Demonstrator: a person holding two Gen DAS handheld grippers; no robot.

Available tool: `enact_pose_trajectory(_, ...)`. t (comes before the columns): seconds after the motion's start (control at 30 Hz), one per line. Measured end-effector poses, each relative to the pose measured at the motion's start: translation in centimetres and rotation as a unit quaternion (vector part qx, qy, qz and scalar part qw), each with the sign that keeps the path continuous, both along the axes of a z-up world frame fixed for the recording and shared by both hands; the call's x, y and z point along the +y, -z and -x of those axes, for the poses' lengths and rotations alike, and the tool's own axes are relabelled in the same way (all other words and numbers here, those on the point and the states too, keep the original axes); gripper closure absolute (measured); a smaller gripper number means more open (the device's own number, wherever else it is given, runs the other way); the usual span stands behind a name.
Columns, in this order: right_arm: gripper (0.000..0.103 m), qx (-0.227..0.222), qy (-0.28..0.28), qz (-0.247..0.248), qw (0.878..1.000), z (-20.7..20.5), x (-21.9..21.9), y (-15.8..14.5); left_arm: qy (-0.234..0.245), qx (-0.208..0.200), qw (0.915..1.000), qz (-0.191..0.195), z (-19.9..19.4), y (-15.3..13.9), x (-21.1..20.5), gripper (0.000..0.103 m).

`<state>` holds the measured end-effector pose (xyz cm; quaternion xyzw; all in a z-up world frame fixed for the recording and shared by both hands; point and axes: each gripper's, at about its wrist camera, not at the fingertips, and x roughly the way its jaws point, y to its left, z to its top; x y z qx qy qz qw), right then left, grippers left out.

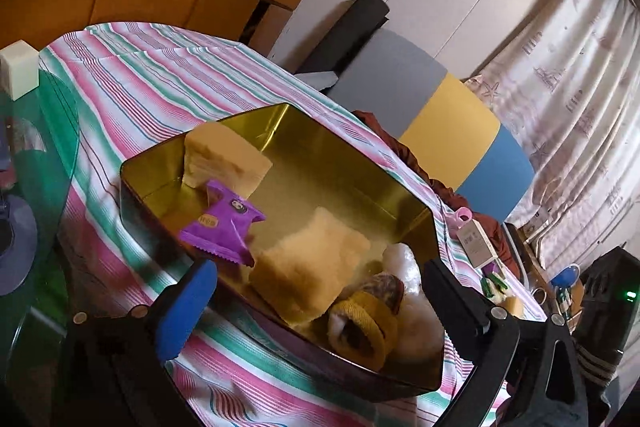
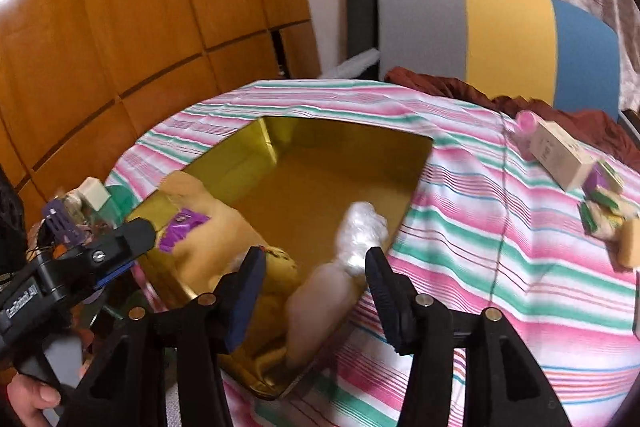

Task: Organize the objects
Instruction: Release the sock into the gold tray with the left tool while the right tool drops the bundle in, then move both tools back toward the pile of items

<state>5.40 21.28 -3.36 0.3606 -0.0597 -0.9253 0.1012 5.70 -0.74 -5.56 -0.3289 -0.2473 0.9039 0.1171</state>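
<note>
A glossy gold octagonal tin [image 1: 352, 163] sits on the striped pink-and-green cloth [image 1: 152, 87] of the worktop, holding a crinkled purple wrapper [image 1: 222, 227], fuzzy cream fabric [image 1: 316, 259] and a knitted mustard sock [image 1: 360, 323]. The left gripper [image 1: 320, 307] hangs over the tin with jaws spread wide, empty. The right gripper [image 2: 316, 291] has jaws partly open around crumpled white plastic [image 2: 362, 227], not pinching it; wooden wardrobe panels [image 2: 140, 7] stand behind.

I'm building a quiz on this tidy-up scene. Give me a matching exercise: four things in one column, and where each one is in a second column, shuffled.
1. purple packet
2. white box
3. plastic wad
4. gold tin

a. on the striped cloth, outside the tin
b. holds the other items
c. in the tin, at its left rim
d. in the tin, ahead of the right tool

Pairs: 1-c, 2-a, 3-d, 4-b
</note>
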Motion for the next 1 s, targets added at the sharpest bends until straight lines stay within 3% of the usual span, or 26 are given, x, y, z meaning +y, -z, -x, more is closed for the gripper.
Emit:
enact_pose_trajectory(0.53,0.048,0.008,0.082,0.040,0.996,-2.4,5.2,-0.1,0.035,0.028,0.9982,0.040,-1.5,-1.1,2.9,0.000)
enact_pose_trajectory(0.83,0.048,-0.009,0.132,0.044,0.990,-3.4,9.0,1.0,0.102,0.044,0.9920,0.060,-2.1,-2.4,6.8,0.000)
enact_pose_trajectory(1.0,0.048,-0.029,0.168,0.028,0.985,-4.2,12.0,2.3,0.154,0.046,0.9842,0.073,-2.3,-3.1,9.9,0.000)
